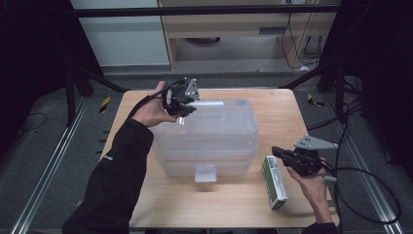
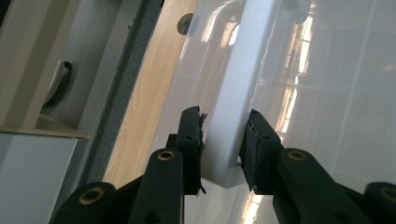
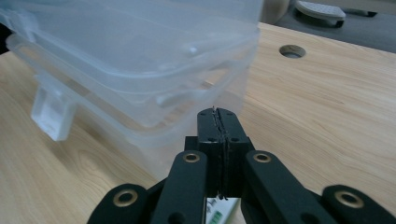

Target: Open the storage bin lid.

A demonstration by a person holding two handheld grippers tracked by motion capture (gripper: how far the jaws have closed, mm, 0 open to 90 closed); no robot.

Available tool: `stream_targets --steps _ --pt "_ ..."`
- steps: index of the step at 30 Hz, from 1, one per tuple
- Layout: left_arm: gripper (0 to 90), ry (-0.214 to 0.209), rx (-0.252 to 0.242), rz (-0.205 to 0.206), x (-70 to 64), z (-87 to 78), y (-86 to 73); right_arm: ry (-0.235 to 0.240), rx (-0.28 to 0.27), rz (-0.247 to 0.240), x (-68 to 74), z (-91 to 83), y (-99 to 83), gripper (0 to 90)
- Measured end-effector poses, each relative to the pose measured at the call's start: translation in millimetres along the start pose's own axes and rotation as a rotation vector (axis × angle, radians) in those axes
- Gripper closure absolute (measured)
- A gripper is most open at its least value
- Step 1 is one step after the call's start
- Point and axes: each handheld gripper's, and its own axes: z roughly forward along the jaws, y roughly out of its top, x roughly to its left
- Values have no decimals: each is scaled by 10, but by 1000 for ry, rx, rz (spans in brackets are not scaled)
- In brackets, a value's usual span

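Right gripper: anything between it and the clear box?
Bare tabletop separates the right gripper from the clear box in the high view; the green carton lies below the gripper.

Clear plastic storage box (image 1: 207, 139), lid on, mid-table, white handle (image 2: 233, 121) clamped

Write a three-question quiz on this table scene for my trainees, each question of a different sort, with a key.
1. True or false: the left tongs grip the white handle of the clear plastic box.
2. How do the right tongs stand? A open, B shut with nothing between them.
3. Name the thing lying on the table by the right tongs.

Key: 1 true. 2 B. 3 the green and white carton.
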Motion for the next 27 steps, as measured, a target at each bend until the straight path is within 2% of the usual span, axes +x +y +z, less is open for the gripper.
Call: stream_targets --steps 3,13,16,27 --pt "703 4 -11 -11 32 6 0 38 6 -13 49 60 78 900" --pt "697 12 -18 -36 109 18 13 79 34 -26 98 230 131 900" --pt "695 10 -24 -49 131 23 11 110 31 -14 106 274 132 900" --pt "691 -13 -35 -67 150 24 -17 146 2 3 96 364 181 900"
